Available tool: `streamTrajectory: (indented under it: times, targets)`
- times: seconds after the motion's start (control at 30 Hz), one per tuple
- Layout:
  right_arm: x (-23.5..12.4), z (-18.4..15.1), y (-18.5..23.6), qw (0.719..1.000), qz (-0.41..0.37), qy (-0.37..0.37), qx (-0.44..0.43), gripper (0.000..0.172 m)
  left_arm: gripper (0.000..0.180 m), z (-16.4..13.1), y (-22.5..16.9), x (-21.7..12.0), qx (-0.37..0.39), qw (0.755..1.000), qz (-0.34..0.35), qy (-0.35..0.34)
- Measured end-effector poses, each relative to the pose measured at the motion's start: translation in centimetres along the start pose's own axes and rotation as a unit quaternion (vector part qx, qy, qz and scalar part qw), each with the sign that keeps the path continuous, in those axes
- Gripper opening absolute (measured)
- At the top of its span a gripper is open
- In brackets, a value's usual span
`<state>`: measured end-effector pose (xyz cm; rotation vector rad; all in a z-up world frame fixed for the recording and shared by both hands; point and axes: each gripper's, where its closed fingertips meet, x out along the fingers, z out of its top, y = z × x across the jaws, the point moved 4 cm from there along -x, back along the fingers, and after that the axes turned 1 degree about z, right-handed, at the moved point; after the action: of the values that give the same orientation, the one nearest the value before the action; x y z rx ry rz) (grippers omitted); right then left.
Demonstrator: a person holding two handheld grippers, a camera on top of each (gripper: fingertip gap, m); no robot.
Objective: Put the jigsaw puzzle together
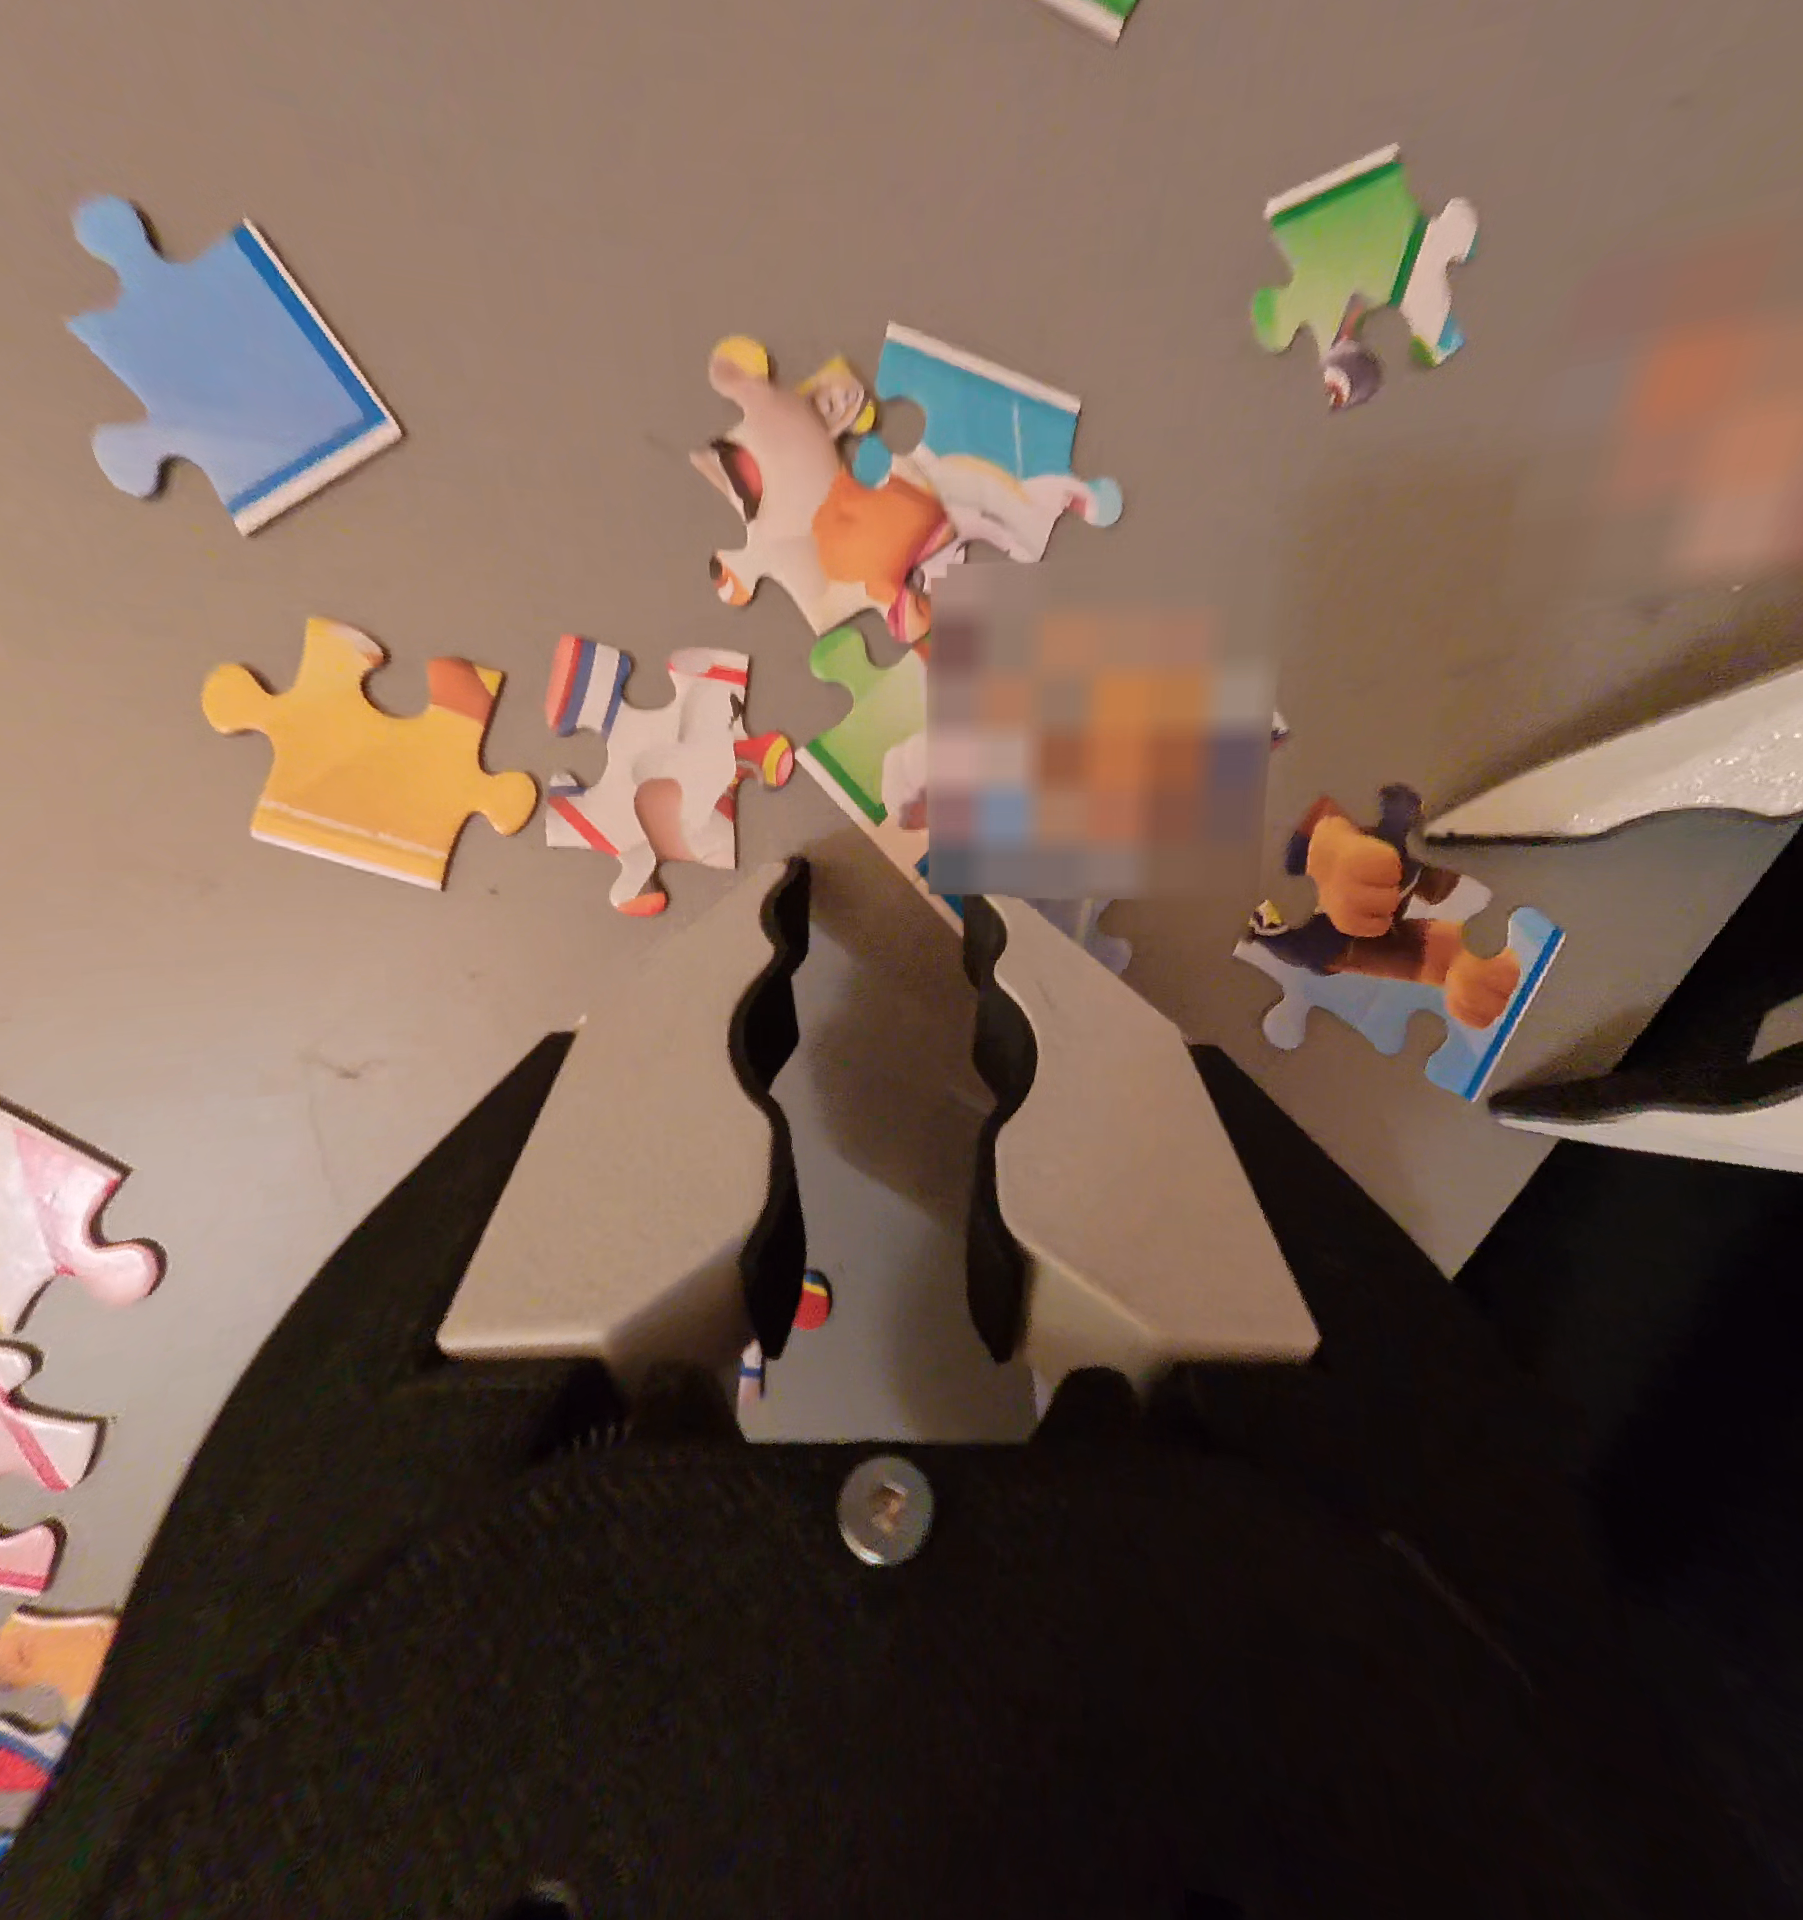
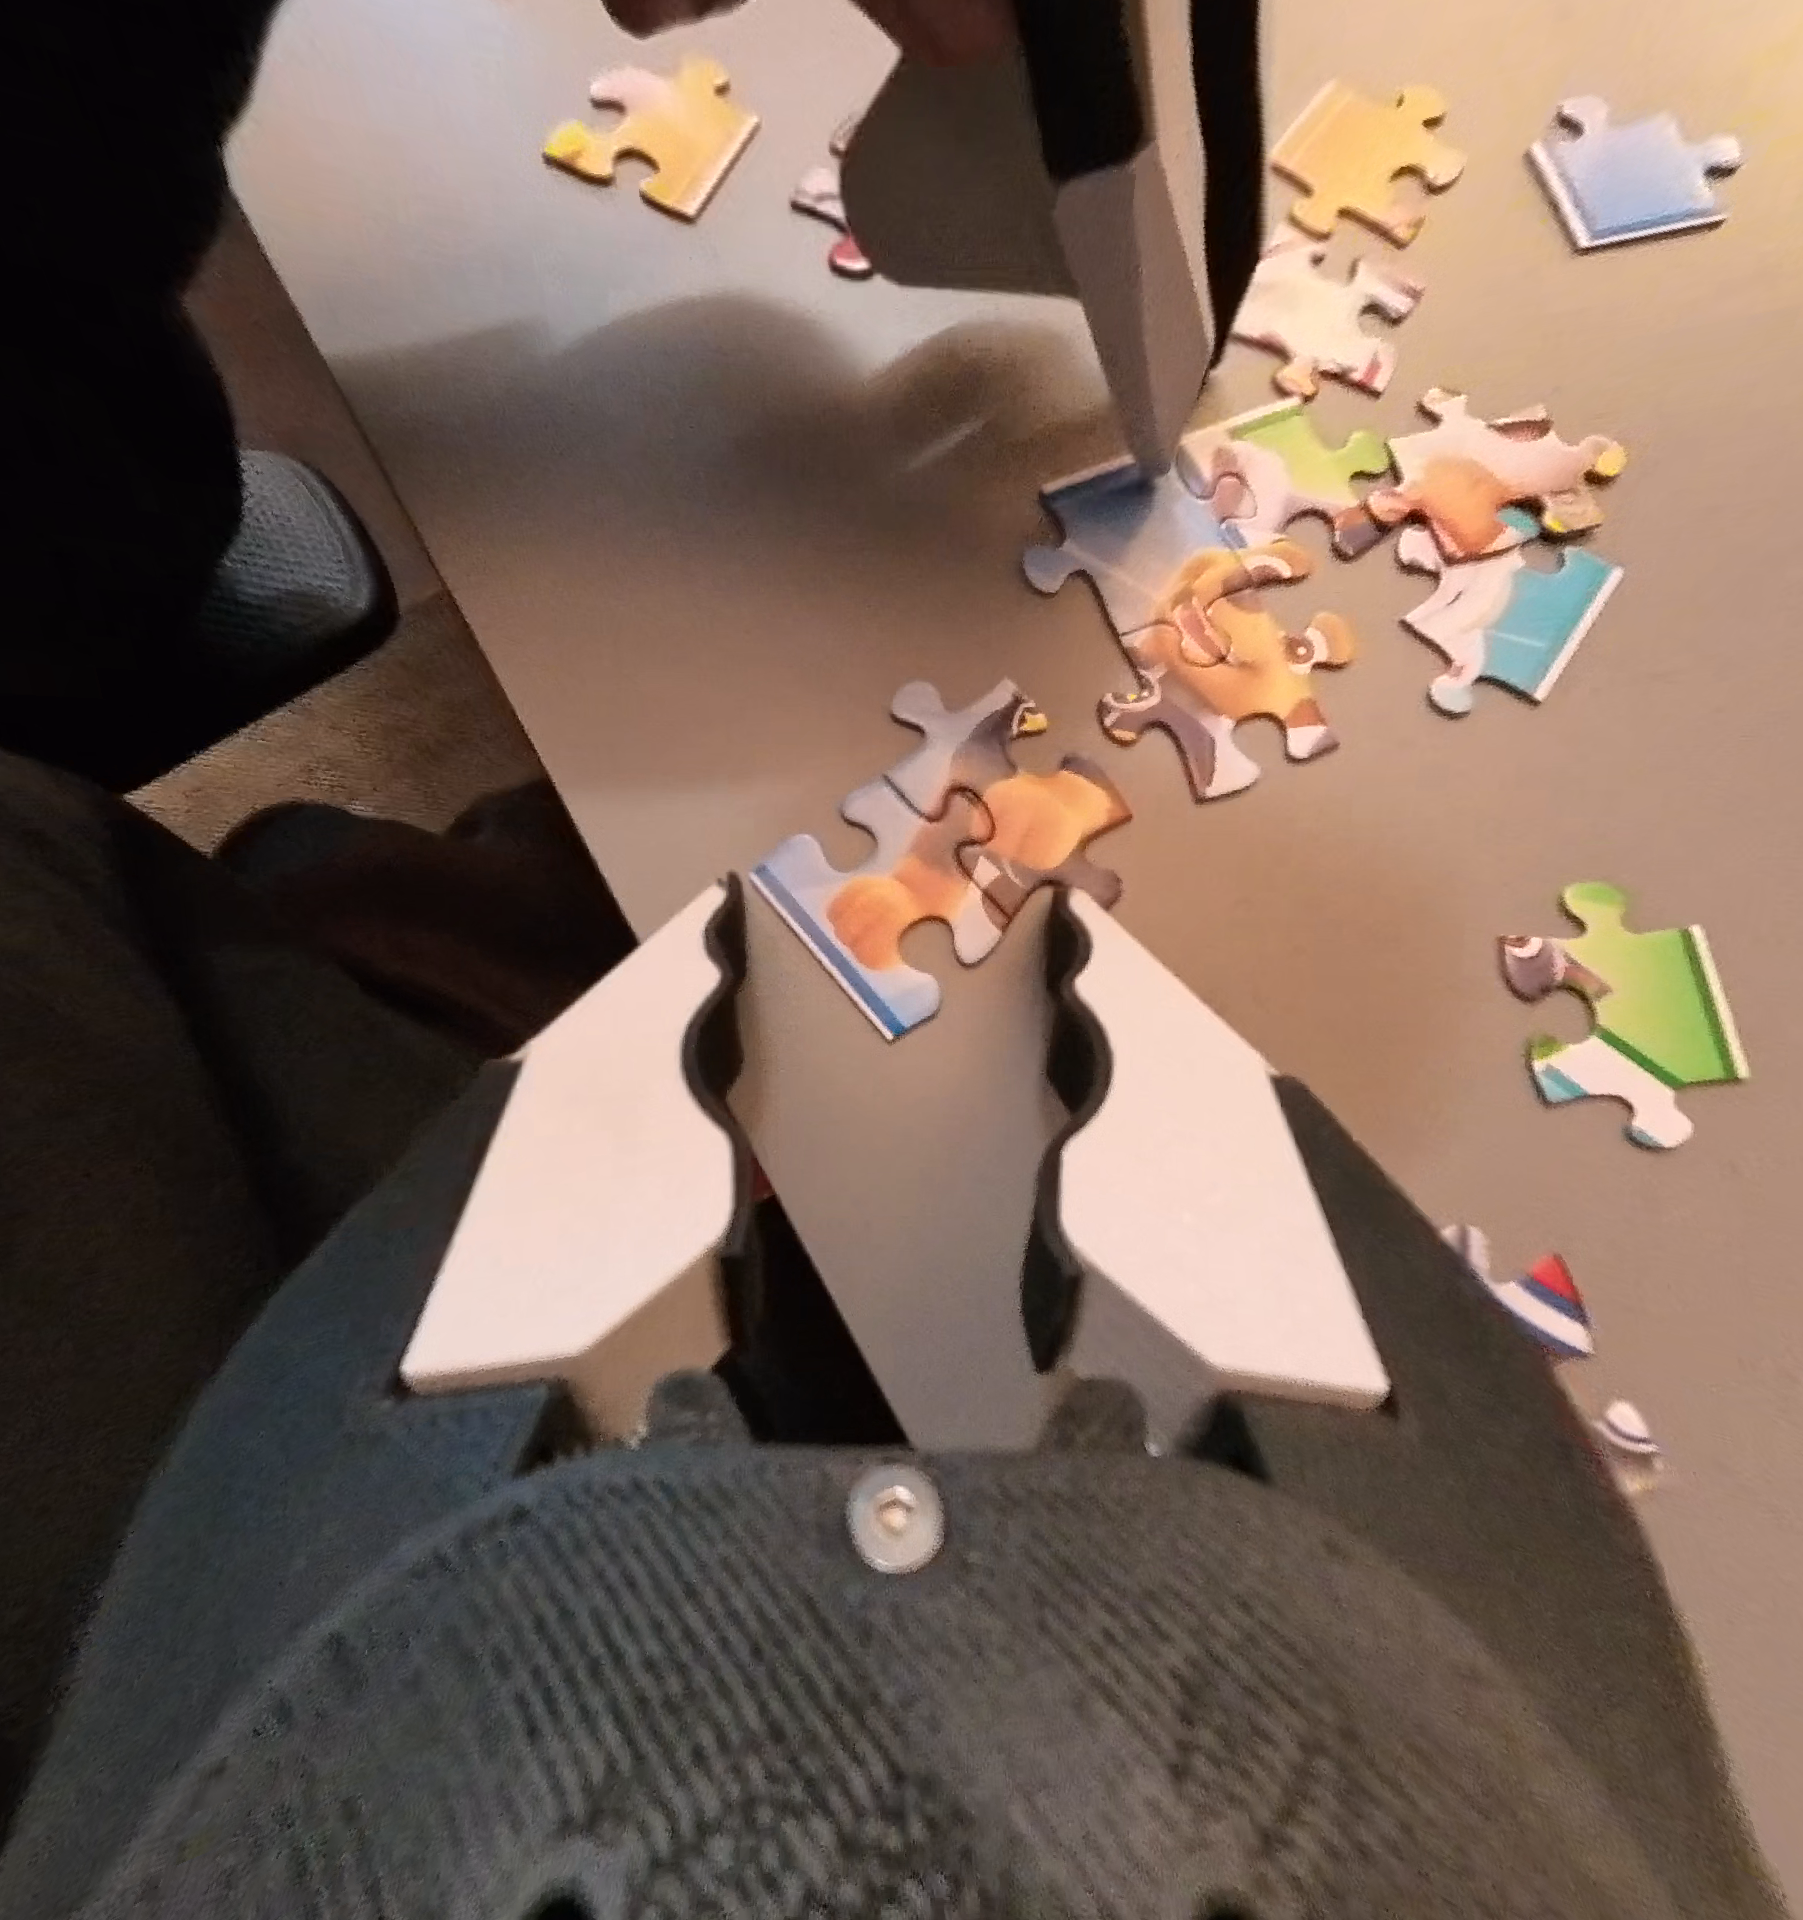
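Note:
Loose jigsaw pieces lie flat on a grey-brown table (image 1: pixel 564 125). My left gripper (image 1: pixel 889 894) is open and holds nothing. Its right fingertip (image 1: pixel 983 935) is at the white-edged corner of a joined green and blue cluster (image 1: pixel 876 727), partly under a mosaic patch. In the right wrist view its fingers (image 2: pixel 1146 343) come down onto that cluster's blue edge (image 2: pixel 1136 509). My right gripper (image 2: pixel 899 894) is open wide. A joined orange and blue pair of pieces (image 2: pixel 938 873) lies flat between its tips, not gripped. In the left wrist view its fingers (image 1: pixel 1655 769) straddle that pair (image 1: pixel 1396 935).
Other pieces around: blue (image 1: pixel 222 364), yellow (image 1: pixel 367 758), white and red (image 1: pixel 658 769), green (image 1: pixel 1364 260), pink (image 1: pixel 14 1226). The table's edge (image 2: pixel 409 623) runs along the left in the right wrist view, with floor and a shoe (image 2: pixel 284 561) beyond it.

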<state>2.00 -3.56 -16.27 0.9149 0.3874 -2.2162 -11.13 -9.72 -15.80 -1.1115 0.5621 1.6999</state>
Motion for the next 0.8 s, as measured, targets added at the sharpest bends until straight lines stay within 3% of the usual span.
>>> streamTrajectory:
  times: [0.2,0.53,0.8]
  targets:
    - [-0.5,-0.5,-1.5,0.999,-0.019,0.018,0.03,0.059,0.025,-0.8,-1.6,-0.4,-0.002,0.998,-0.05,0.026]
    - [-2.3,-2.1,-3.8,0.995,-0.056,0.045,0.067,0.056,0.022,-1.1,-6.2,-0.1,0.056,0.984,-0.16,0.058]
    - [-1.0,0.3,-2.9,0.997,-0.057,0.012,0.049,0.067,0.029,1.9,-4.1,-1.2,0.031,0.991,-0.119,-0.051]
